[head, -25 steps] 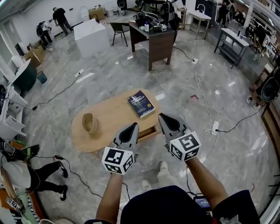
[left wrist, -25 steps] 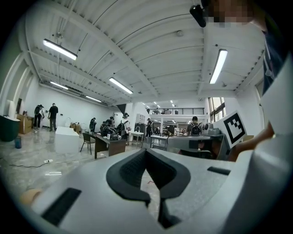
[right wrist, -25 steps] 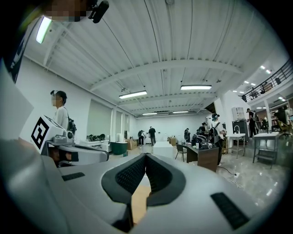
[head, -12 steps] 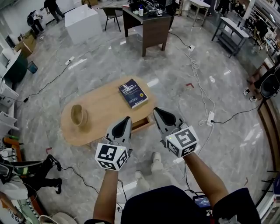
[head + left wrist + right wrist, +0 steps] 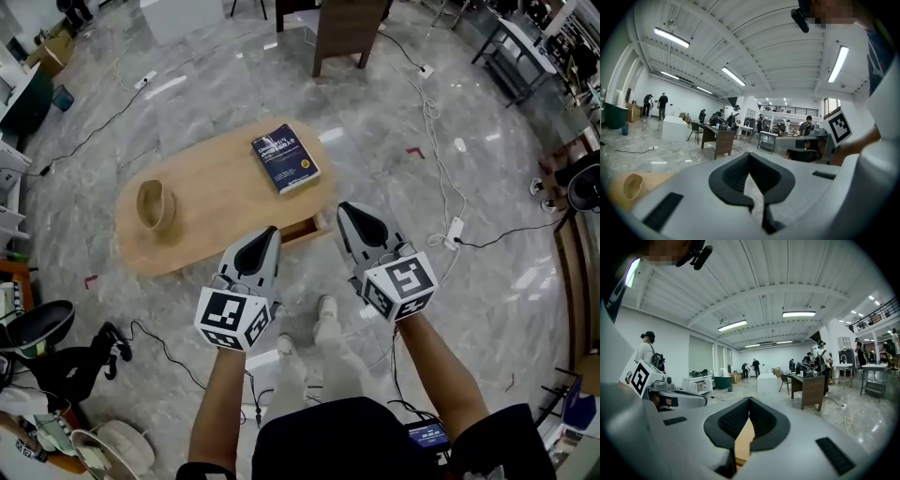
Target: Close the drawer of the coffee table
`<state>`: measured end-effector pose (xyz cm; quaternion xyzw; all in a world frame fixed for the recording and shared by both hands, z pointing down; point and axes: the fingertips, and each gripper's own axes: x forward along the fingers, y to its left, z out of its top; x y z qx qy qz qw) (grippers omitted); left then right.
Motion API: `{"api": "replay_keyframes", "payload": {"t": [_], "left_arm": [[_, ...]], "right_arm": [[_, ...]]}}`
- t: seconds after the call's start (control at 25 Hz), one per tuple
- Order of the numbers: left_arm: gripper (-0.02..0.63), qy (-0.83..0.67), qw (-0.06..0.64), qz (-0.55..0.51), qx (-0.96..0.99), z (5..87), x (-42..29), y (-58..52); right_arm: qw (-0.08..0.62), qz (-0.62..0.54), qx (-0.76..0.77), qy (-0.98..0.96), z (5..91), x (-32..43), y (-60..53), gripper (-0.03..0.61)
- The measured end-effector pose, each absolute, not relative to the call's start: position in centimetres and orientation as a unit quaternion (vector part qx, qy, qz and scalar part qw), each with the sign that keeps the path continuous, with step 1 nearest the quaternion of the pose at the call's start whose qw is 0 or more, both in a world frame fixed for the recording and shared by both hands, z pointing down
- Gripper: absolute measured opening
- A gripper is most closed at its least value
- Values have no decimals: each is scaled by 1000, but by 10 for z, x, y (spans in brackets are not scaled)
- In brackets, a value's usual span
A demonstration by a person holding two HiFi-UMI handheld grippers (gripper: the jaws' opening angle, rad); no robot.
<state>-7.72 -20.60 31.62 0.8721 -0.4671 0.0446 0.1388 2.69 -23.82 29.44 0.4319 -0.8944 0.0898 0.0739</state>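
Observation:
The oval wooden coffee table [image 5: 216, 202] stands on the marble floor in front of me in the head view. Its drawer [image 5: 300, 229] juts out a little from the near side, between my two grippers. My left gripper [image 5: 269, 232] hangs just left of the drawer front, shut and holding nothing. My right gripper [image 5: 345, 209] is just right of it, also shut and empty. In the left gripper view, the left gripper [image 5: 750, 155] points over the table. The right gripper [image 5: 749, 400] shows pale wood [image 5: 743, 440] below its tips.
A dark blue book [image 5: 285, 157] and a wooden bowl [image 5: 155, 204] lie on the tabletop. A dark desk [image 5: 347, 28] stands beyond. Cables and a power strip [image 5: 454, 230] run over the floor at right. My shoes [image 5: 326, 309] are below the table edge.
The view has tipped down and the table has slid up the frame. Both grippers have stayed shut, side by side at the drawer front. The drawer still juts out.

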Motion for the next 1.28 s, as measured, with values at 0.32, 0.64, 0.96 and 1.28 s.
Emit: {"api": "replay_keyframes", "payload": {"t": [0.32,0.64,0.96,1.28], "left_arm": [[-2,-482,158,64,860,366,-80,-205],[-2,-485,183,82,851,410,-81,-203],[-2,-476,195,107,851,460,-75,-202],[-2,-471,217,115,847,505,-68,-198]], "right_arm": [[83,110,429,-893,339,32,-242,18],[87,150,424,-889,386,31,-239,18],[101,167,413,-890,427,25,-235,18],[111,185,415,-884,471,28,-238,18]]}}
